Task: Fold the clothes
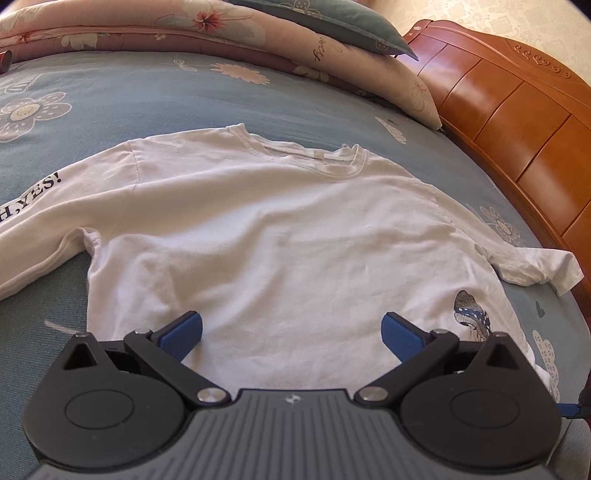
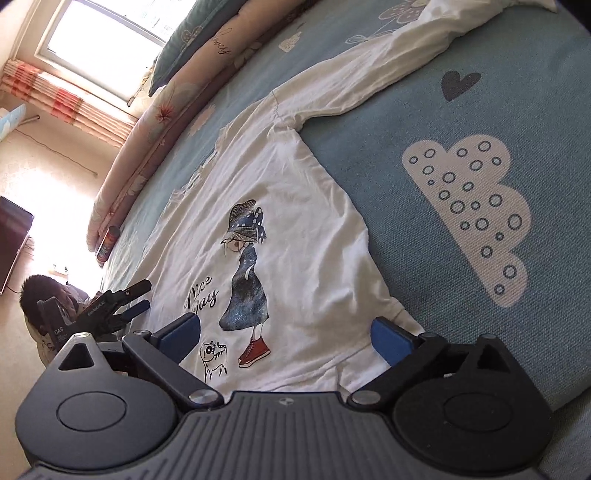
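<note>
A white T-shirt [image 1: 280, 229] lies spread flat on the blue patterned bed sheet [image 1: 147, 96], collar at the far side, both sleeves out to the sides. Its front carries a print of a girl in a blue dress [image 2: 245, 266] near the hem. My left gripper [image 1: 293, 332] is open above the shirt's near hem, nothing between its blue pads [image 1: 184, 336]. My right gripper [image 2: 286, 336] is open wide over the hem by the print, pads apart from the cloth. In the right wrist view the left gripper [image 2: 142, 295] shows at the shirt's far side edge.
A folded pink floral quilt [image 1: 221, 33] and a green pillow [image 1: 332, 22] lie along the bed's far side. A wooden bed board [image 1: 517, 110] stands at the right. A small can [image 2: 107, 243] stands by the quilt. A person [image 2: 37, 295] is beside the bed.
</note>
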A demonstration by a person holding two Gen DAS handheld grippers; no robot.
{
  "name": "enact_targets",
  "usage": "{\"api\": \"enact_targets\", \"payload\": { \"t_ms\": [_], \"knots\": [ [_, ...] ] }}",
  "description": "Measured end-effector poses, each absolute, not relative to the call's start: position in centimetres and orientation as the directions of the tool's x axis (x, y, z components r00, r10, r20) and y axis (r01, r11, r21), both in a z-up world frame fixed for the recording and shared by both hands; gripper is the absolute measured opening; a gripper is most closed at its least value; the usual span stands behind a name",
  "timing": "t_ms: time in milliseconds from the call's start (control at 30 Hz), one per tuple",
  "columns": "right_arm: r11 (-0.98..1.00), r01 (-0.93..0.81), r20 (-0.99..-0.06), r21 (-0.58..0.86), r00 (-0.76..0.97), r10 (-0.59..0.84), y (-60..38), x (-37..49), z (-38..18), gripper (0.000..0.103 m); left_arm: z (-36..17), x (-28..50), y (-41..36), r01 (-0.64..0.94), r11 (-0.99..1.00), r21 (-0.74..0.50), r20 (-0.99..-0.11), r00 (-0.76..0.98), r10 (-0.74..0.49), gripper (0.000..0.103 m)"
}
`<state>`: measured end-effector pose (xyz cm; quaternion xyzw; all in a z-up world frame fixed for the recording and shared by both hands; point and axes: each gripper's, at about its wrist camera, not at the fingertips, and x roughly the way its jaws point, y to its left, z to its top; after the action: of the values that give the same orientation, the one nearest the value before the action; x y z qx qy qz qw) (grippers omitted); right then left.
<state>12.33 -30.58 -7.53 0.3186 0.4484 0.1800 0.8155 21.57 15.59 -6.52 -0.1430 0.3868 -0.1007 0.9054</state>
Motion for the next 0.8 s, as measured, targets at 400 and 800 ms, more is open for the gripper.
{"api": "enact_targets", "payload": {
  "t_ms": [400, 800],
  "knots": [
    [0.765, 0.014, -0.559, 0.644, 0.691, 0.458, -35.8, 9.4, -4.1, 0.099, -4.0, 13.4, -4.7, 0.604, 0.789, 0.116, -0.577, 0.687, -0.441, 0.102],
    [0.657, 0.003, -0.469, 0.754, 0.703, 0.535, -40.0, 7.2, -7.2, 0.099, -5.3, 7.4, -17.7, 0.860, 0.459, 0.225, -0.700, 0.470, -0.538, 0.043]
  ]
}}
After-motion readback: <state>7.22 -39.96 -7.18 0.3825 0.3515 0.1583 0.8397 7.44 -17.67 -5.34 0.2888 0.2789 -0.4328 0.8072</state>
